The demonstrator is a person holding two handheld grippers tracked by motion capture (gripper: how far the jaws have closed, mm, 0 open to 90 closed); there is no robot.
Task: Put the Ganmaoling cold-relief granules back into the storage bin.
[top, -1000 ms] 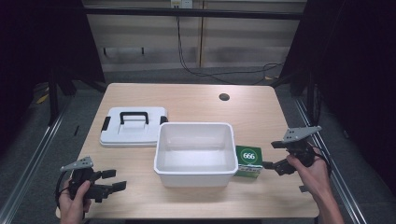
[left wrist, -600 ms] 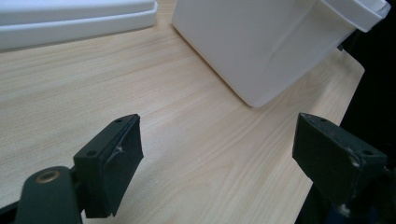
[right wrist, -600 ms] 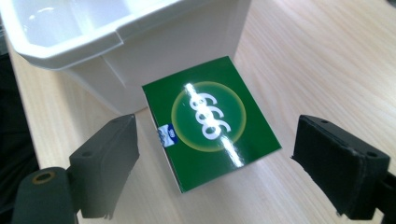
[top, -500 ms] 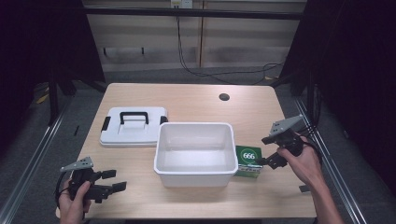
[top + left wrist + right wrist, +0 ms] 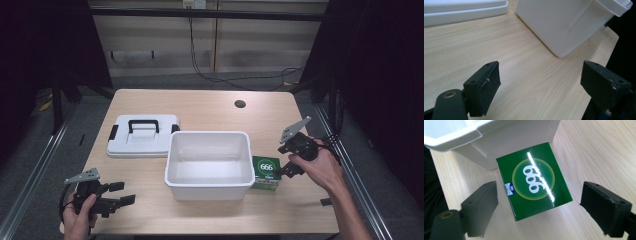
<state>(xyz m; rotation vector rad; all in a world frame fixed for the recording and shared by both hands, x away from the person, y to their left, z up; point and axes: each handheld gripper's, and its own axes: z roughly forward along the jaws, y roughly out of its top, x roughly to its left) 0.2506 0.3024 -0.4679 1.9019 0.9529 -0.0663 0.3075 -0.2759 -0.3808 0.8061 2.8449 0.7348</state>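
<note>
Jaws of the right gripper [image 5: 539,212] spread wide, straddling the green box [image 5: 534,180] without touching; white tub [image 5: 499,142] at its 11 o'clock; left gripper [image 5: 541,85] gapes over bare bench [image 5: 524,75].

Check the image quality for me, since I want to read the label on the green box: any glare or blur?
Right gripper view: a bright glare streak crosses the green box, cutting through the 666, still legible; the claw pads nearest the lens look soft. High view: even light on the table, dark surroundings, the box label small but readable. Left gripper view: the white bin looks slightly washed out.
</note>
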